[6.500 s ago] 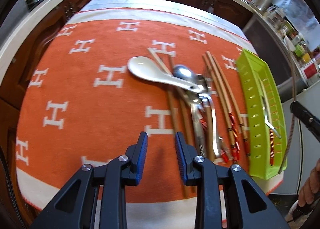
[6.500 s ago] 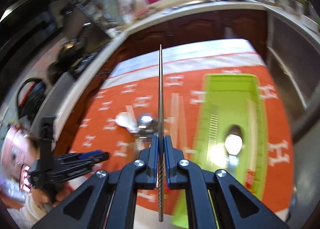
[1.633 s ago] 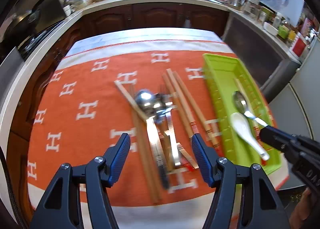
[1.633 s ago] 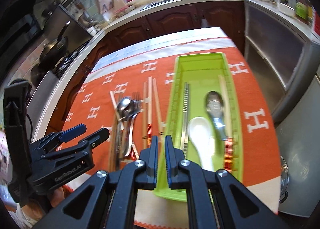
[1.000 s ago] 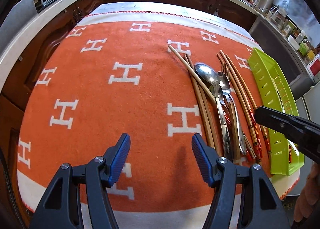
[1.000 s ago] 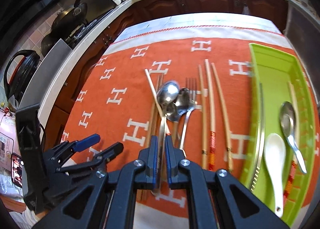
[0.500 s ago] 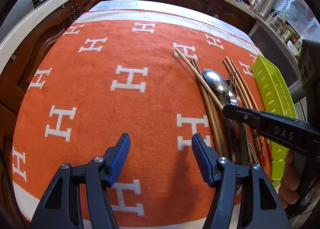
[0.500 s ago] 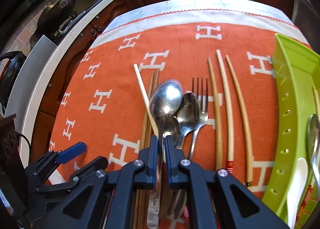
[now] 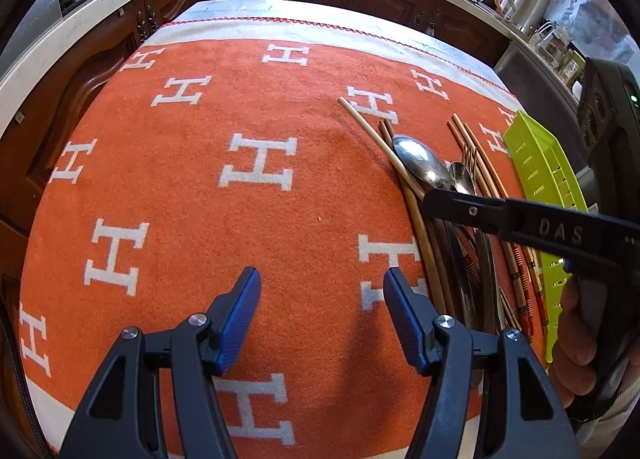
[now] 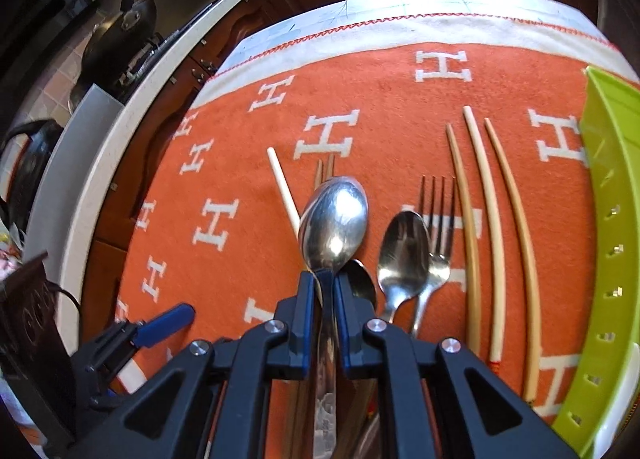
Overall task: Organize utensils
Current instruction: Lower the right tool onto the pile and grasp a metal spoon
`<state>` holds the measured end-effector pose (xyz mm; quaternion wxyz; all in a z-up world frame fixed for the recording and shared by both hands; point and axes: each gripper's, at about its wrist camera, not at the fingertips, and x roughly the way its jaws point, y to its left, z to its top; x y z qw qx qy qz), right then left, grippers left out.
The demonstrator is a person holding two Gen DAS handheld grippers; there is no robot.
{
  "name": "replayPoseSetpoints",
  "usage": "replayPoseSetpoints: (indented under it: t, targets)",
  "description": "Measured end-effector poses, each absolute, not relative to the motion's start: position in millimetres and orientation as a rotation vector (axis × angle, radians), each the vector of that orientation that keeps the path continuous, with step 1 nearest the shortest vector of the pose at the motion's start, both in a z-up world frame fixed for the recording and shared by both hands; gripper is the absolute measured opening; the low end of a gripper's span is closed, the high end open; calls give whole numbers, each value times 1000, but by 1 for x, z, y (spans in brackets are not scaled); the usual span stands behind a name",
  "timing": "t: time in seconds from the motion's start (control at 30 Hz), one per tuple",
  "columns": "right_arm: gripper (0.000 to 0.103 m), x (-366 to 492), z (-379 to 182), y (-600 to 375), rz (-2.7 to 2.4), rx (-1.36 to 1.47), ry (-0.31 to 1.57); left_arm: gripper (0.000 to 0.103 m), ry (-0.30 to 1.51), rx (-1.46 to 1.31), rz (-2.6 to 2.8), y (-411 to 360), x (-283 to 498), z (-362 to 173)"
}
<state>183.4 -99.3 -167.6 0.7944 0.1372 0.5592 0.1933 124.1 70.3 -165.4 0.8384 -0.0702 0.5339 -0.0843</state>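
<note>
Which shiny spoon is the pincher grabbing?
The biggest spoon, farthest left of the three. The right gripper straddles its neck; the others lie free beside it.

Two low forward-facing wrist views, both over the orange cloth (image 9: 248, 107).

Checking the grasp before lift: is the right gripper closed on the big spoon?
Nearly: the right gripper straddles the big spoon neck, slivers of gap visible beside it.
</note>
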Motion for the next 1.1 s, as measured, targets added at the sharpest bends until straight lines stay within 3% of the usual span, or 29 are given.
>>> replayPoseSetpoints:
  t: [0.23, 0.5, 1.1]
  targets:
    - [11, 190, -171, -102, 435, 365, 1173, 62, 1126, -139, -182, 68, 127, -166]
    - [8, 178, -159, -96, 398, 235, 1100, 62, 1126, -133, -183, 66, 128, -165]
    - [11, 192, -174, -104, 447, 370, 1157, 62, 1125, -119, -188, 63, 126, -166]
